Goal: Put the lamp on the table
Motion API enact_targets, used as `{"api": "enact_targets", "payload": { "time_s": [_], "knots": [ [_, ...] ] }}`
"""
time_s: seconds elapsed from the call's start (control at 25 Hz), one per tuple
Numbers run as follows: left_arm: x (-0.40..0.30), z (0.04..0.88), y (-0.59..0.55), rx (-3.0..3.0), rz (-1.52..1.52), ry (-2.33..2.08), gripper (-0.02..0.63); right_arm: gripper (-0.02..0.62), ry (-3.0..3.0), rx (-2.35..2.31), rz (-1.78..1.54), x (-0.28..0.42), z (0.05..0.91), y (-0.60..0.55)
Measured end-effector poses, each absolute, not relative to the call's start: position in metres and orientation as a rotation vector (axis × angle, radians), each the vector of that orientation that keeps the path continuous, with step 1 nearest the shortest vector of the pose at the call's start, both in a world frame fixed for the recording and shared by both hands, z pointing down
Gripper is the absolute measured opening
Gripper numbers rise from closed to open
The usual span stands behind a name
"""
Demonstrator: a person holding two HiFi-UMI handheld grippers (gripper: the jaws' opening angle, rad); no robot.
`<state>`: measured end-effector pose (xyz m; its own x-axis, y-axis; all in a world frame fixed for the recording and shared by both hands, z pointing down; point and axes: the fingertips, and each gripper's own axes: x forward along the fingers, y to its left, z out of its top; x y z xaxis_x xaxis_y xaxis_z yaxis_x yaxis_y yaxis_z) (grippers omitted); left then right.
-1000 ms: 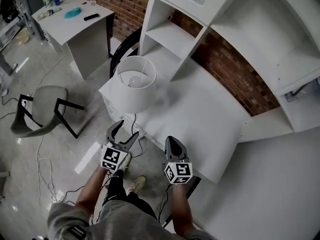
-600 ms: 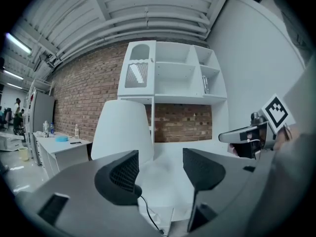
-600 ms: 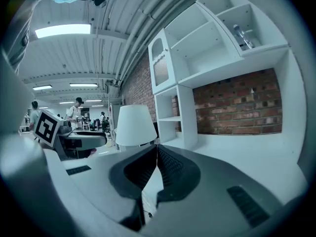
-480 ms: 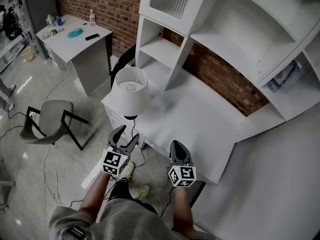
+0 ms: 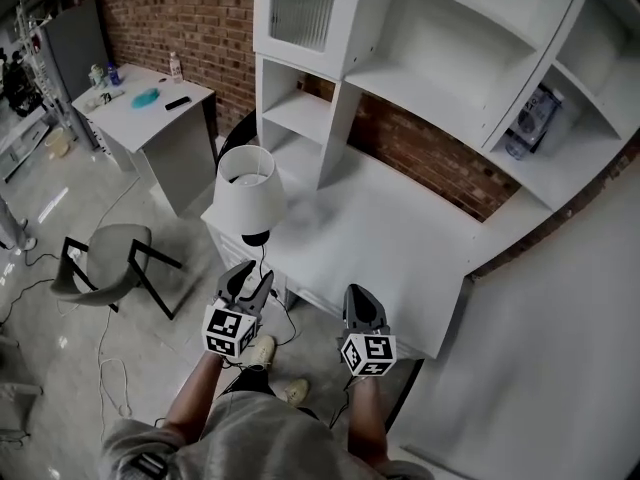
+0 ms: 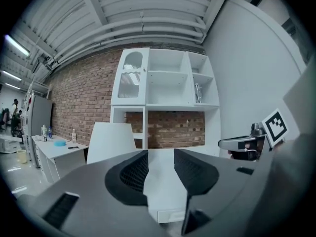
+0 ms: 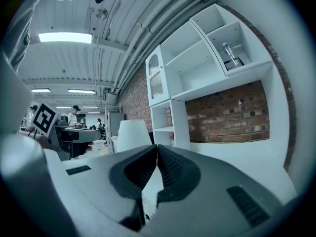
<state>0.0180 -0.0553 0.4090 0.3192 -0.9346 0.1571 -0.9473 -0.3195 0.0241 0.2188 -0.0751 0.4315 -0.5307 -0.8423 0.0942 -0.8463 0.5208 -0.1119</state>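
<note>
White lamp (image 5: pixel 247 193) standing upright on left corner of white table (image 5: pixel 400 253) in head view, task looking complete. Left gripper (image 5: pixel 248 280) and right gripper (image 5: pixel 360 303) hanging near table's front edge, apart from lamp.
Left gripper view: jaws closing, about half apart, nothing between them, shade showing ahead.
Right gripper view: jaws meeting at tips, gripping nothing.

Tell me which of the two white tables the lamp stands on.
The large white desk below the shelf unit: the lamp stands near its left corner. The smaller table by the brick wall carries only small items.
</note>
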Motion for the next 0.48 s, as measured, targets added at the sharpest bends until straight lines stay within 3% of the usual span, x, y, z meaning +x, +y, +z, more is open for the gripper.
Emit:
{"api": "enact_targets", "payload": {
  "time_s": [0.48],
  "knots": [
    [0.064, 0.398, -0.03, 2.536, 0.174, -1.668, 0.077, 0.023, -2.718, 1.607, 0.188, 0.256, 0.422, -0.035]
  ]
}}
